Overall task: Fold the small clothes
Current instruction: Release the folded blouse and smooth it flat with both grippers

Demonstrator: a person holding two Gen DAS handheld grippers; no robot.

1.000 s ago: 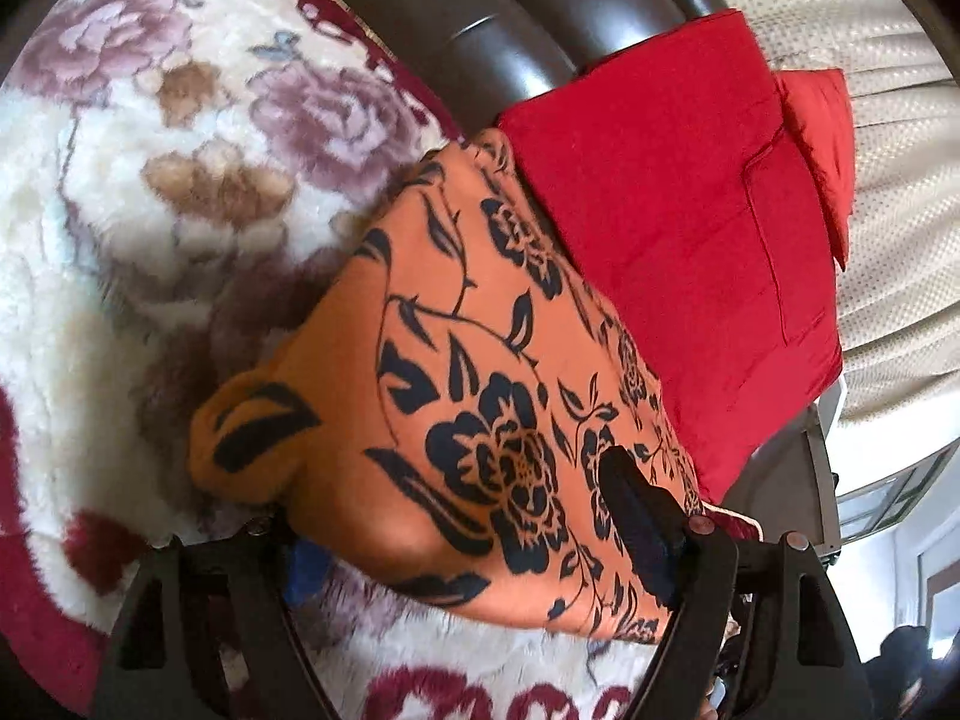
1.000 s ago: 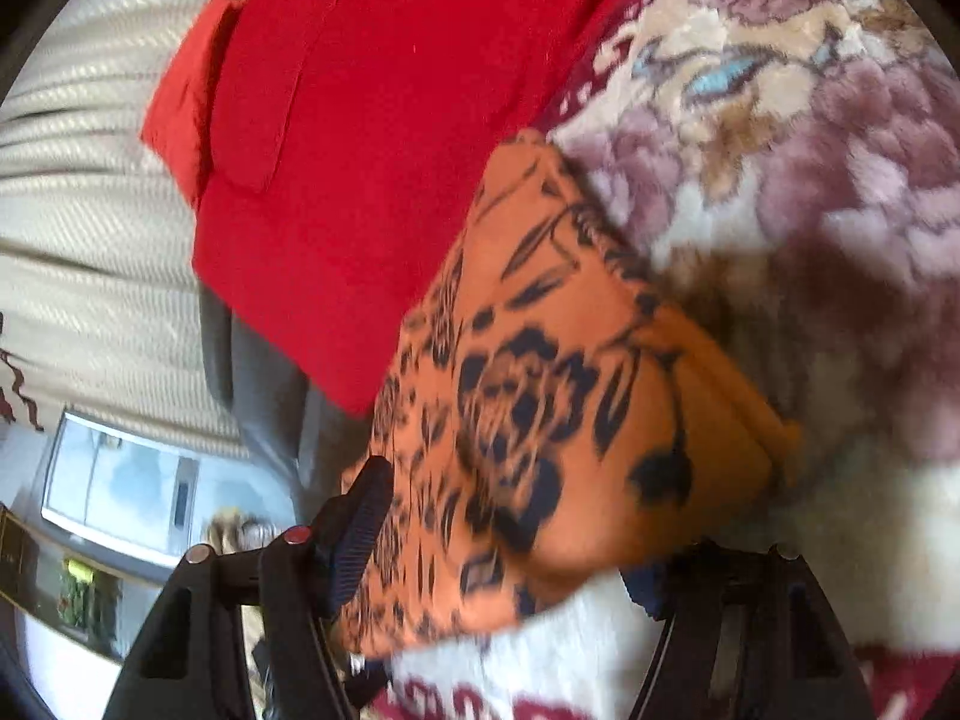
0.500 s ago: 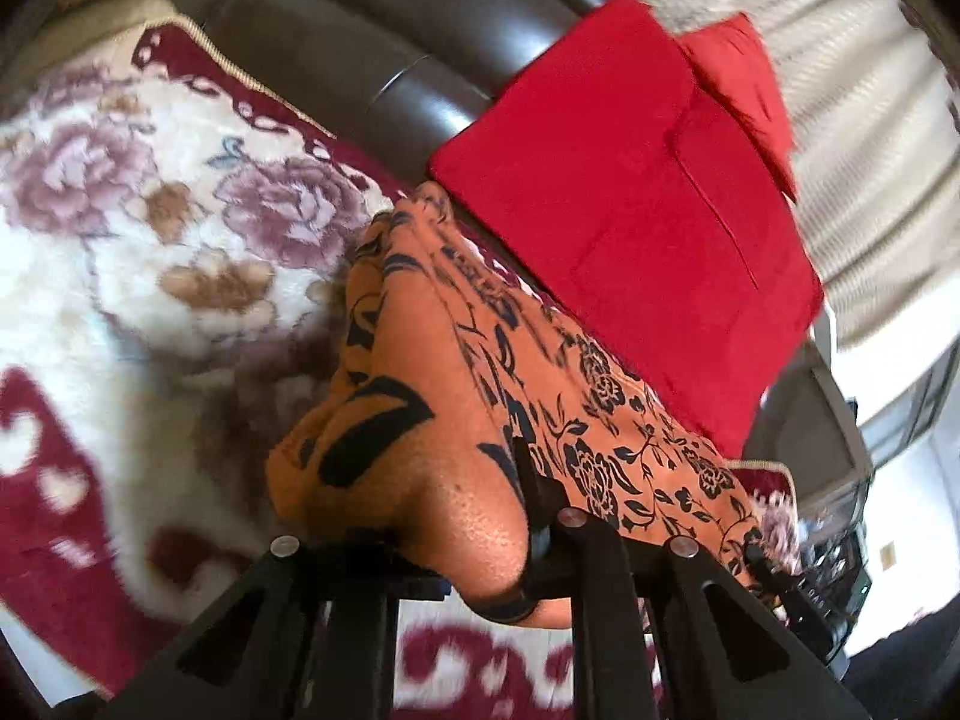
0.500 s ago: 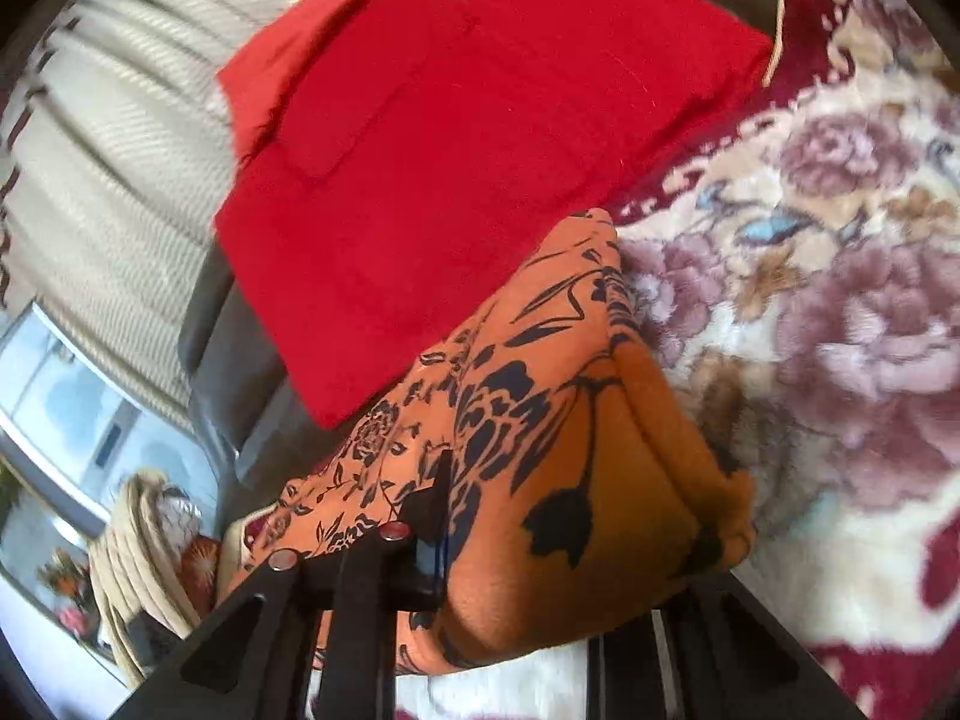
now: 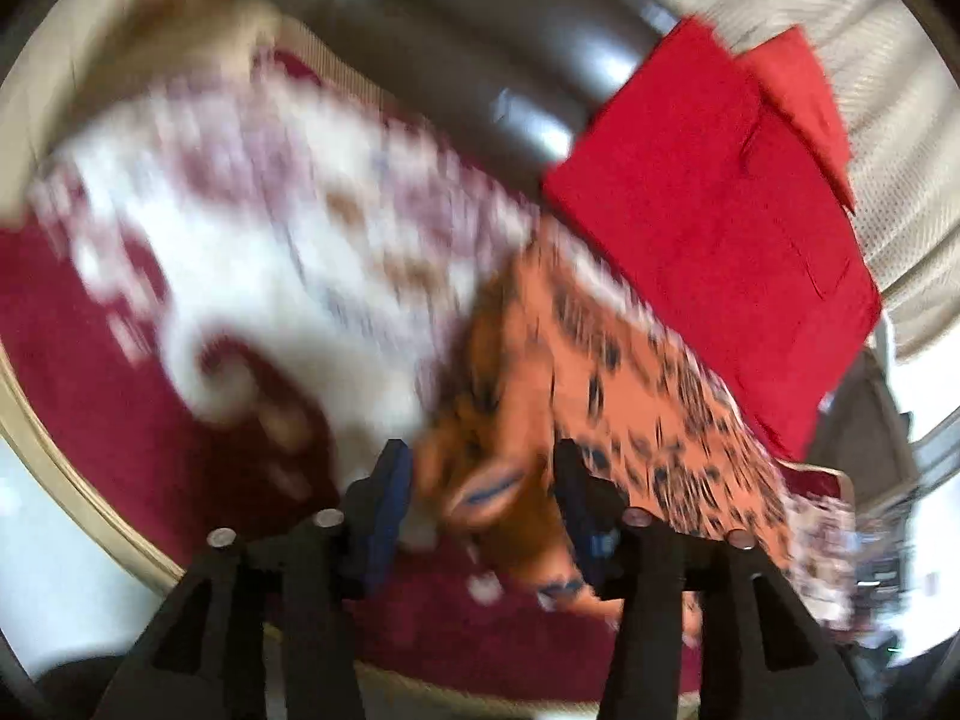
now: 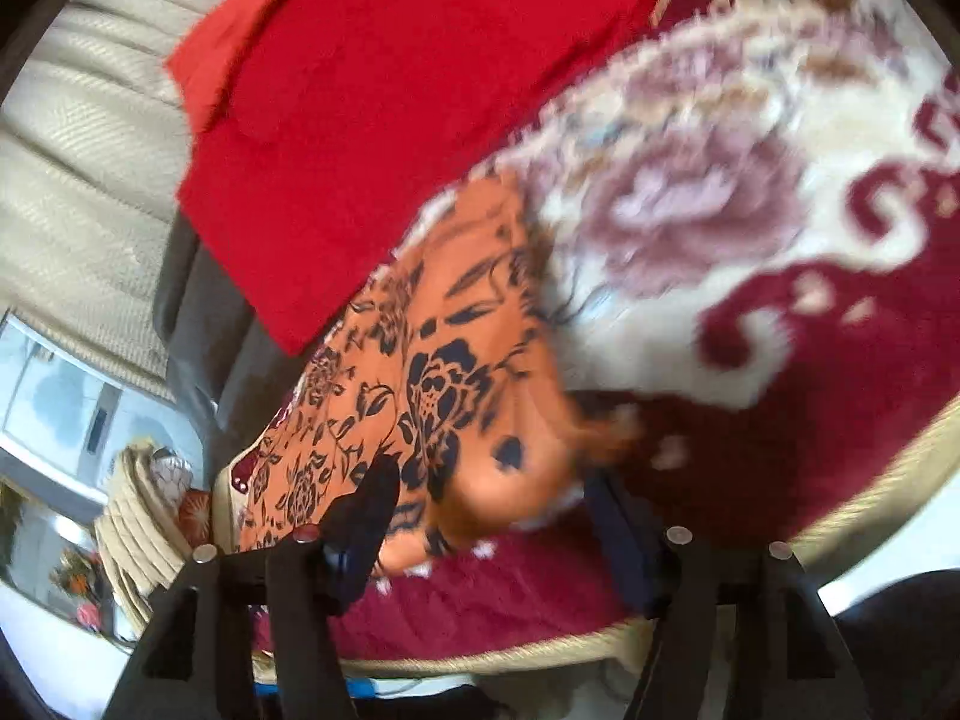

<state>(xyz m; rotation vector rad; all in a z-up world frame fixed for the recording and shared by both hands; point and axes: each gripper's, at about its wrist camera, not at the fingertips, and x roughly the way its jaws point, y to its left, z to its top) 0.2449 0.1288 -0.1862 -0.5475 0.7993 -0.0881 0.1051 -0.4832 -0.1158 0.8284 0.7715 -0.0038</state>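
Nearby, red cushion (image 5: 714, 228) behind orange garment (image 6: 444, 372); both grippers wide, garment between.

Two handheld grippers, seen from their own wrist cameras, share one build. The left gripper (image 5: 480, 495) is matte black plastic: two thick fingers (image 5: 384, 498) rising from angular black brackets with triangular cut-outs, each bracket capped by a round silver screw head (image 5: 221, 537). The inner pads carry a dark blue facing, blurred in this frame. The right gripper (image 6: 498, 519) matches it, with black fingers (image 6: 363, 516) of the same tapered shape, the same cut-out brackets and silver screw heads (image 6: 679, 535) along the top edge. A blue trace shows low between its brackets; what it is cannot be told.
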